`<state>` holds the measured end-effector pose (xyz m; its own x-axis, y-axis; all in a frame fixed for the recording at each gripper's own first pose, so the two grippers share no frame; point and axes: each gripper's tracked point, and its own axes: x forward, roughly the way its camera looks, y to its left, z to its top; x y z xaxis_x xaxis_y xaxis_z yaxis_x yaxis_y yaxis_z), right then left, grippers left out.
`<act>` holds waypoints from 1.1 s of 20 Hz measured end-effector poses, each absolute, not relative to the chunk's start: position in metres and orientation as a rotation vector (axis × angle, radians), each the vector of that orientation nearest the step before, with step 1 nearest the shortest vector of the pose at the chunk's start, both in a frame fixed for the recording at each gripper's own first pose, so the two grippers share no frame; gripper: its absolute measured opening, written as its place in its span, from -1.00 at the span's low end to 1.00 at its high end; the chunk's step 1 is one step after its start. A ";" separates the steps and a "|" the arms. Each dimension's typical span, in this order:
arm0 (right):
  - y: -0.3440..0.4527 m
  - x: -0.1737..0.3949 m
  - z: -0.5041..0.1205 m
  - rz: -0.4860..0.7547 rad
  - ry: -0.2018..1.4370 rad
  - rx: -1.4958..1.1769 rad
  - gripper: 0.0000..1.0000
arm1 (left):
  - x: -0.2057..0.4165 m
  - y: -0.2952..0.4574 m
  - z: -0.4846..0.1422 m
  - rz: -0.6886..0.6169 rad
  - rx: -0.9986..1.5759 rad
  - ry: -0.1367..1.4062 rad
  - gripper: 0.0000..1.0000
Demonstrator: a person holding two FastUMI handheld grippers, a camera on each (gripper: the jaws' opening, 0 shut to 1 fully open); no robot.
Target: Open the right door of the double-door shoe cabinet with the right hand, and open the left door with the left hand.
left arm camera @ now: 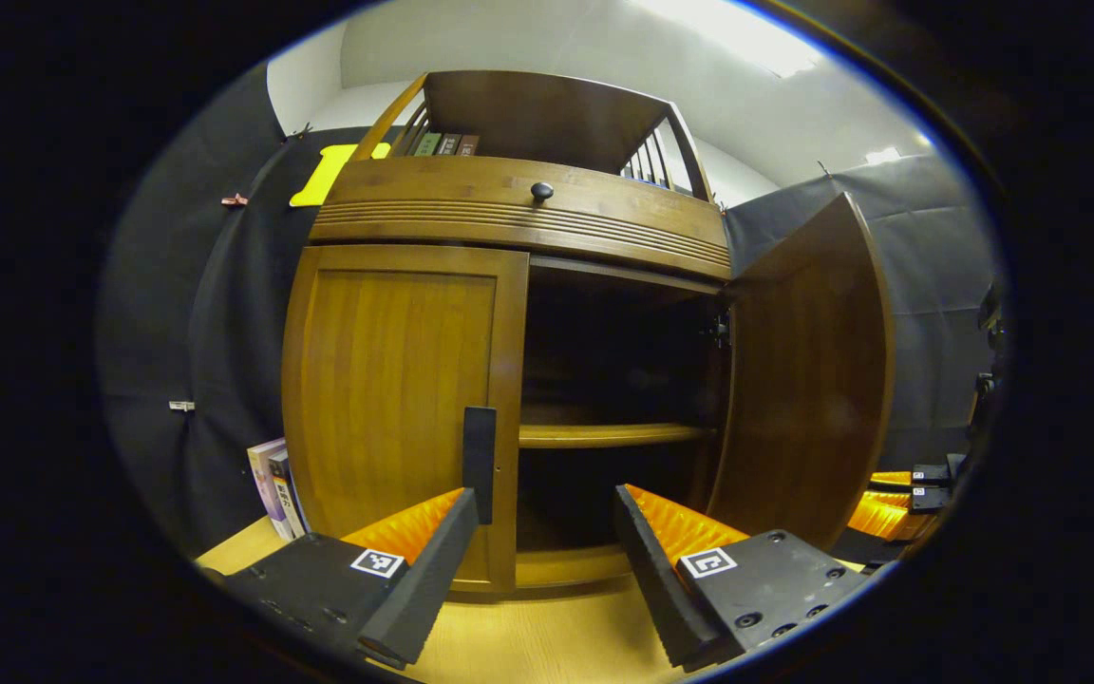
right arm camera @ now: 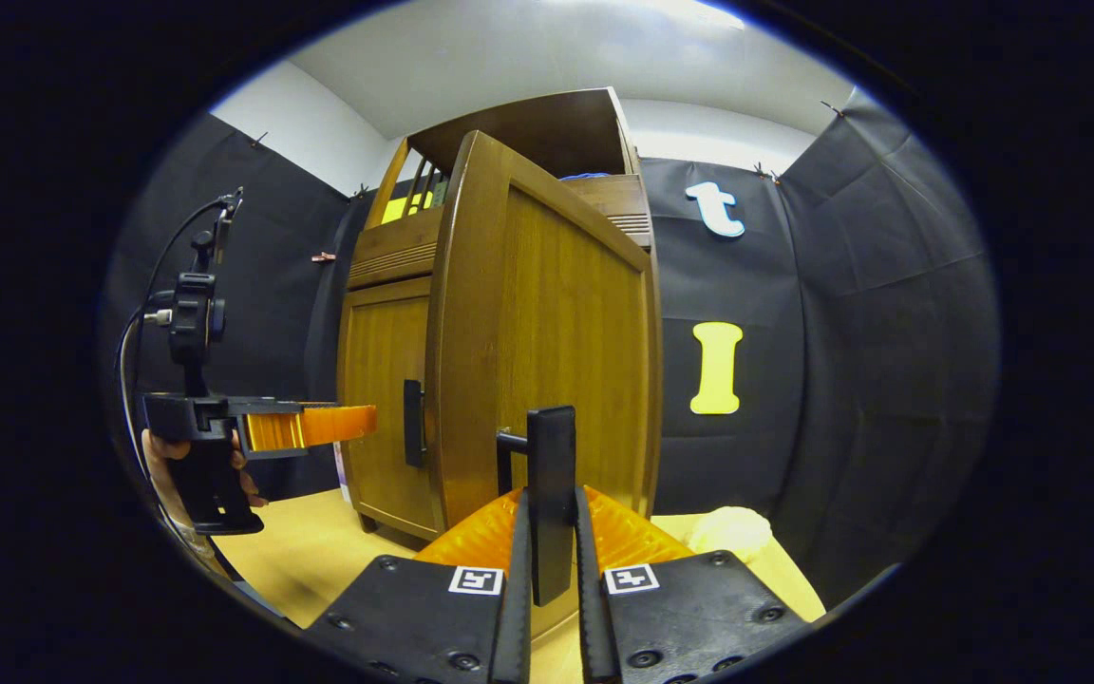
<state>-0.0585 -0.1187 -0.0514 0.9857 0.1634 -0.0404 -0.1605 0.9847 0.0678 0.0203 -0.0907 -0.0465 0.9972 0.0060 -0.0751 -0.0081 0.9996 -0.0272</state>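
In the left gripper view, the left gripper [left arm camera: 547, 532] faces the brown wooden double-door shoe cabinet [left arm camera: 518, 218] with its fingers spread wide, one finger just by the dark upright bar handle [left arm camera: 479, 461] at the inner edge of the closed left door [left arm camera: 395, 399], seemingly lined up to take it next. The right door [left arm camera: 808, 380] stands swung out to the side, baring a wooden shelf [left arm camera: 609, 434] in the dark interior. Pale wooden floor [left arm camera: 528, 646] lies before the cabinet, and some books [left arm camera: 273, 484] lean near its left bottom corner, likely out of the left door's arc. In the right gripper view, the right gripper [right arm camera: 547, 579] has its fingers drawn narrow, pressing both sides of the right door's dark bar handle [right arm camera: 550, 494], holding that door open. The other gripper sits farther off near the left door.
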 end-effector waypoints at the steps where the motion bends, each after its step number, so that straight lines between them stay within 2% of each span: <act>1: -0.125 -0.060 -0.051 0.154 0.044 0.063 -0.51 | 0.022 -0.093 -0.048 0.006 -0.028 0.073 0.80; 2: -0.132 -0.061 -0.051 0.146 0.043 0.066 -0.51 | 0.025 -0.094 -0.048 0.005 -0.028 0.072 0.80; 3: -0.140 -0.063 -0.051 0.136 0.042 0.074 -0.41 | 0.027 -0.094 -0.049 0.006 -0.026 0.071 0.80; 5: -0.160 -0.064 -0.051 0.101 0.046 0.108 -0.41 | 0.032 -0.093 -0.048 0.014 -0.022 0.061 0.80; 6: -0.170 -0.064 -0.051 0.083 0.046 0.118 -0.51 | 0.034 -0.091 -0.047 0.020 -0.021 0.054 0.87; 7: -0.177 -0.065 -0.051 0.066 0.044 0.119 -0.51 | 0.036 -0.088 -0.046 0.030 -0.019 0.041 0.87; 8: -0.187 -0.066 -0.050 0.041 0.041 0.103 -0.41 | 0.038 -0.084 -0.045 0.040 -0.007 0.025 0.80; 9: -0.195 -0.067 -0.050 0.024 0.032 0.086 -0.62 | 0.041 -0.079 -0.045 0.052 0.008 0.011 0.80; 11: -0.207 -0.073 -0.045 -0.004 0.011 0.048 -0.62 | 0.048 -0.070 -0.046 0.074 0.034 -0.016 0.72; 12: -0.214 -0.077 -0.041 -0.021 -0.002 0.027 -0.61 | 0.053 -0.065 -0.045 0.082 0.039 -0.031 0.80; 15: -0.235 -0.086 -0.031 -0.074 -0.035 0.002 -0.63 | 0.070 -0.048 -0.049 0.112 0.042 -0.069 0.80; 16: -0.238 -0.089 -0.030 -0.077 -0.038 0.011 -0.63 | 0.078 -0.042 -0.050 0.124 0.049 -0.075 0.72; 19: -0.233 -0.093 -0.031 -0.037 -0.026 0.080 -0.63 | 0.102 -0.032 -0.062 0.130 0.047 -0.060 0.74; 21: -0.230 -0.096 -0.029 -0.015 -0.024 0.090 -0.63 | 0.113 -0.025 -0.069 0.141 0.046 -0.051 0.67; 22: -0.228 -0.098 -0.028 -0.001 -0.025 0.091 -0.63 | 0.120 -0.020 -0.072 0.153 0.057 -0.045 0.57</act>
<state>-0.0985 -0.2282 -0.0283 0.9997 -0.0019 0.0252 -0.0004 0.9958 0.0913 0.1195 -0.0197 -0.0719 0.9874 0.1509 0.0487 -0.1534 0.9867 0.0538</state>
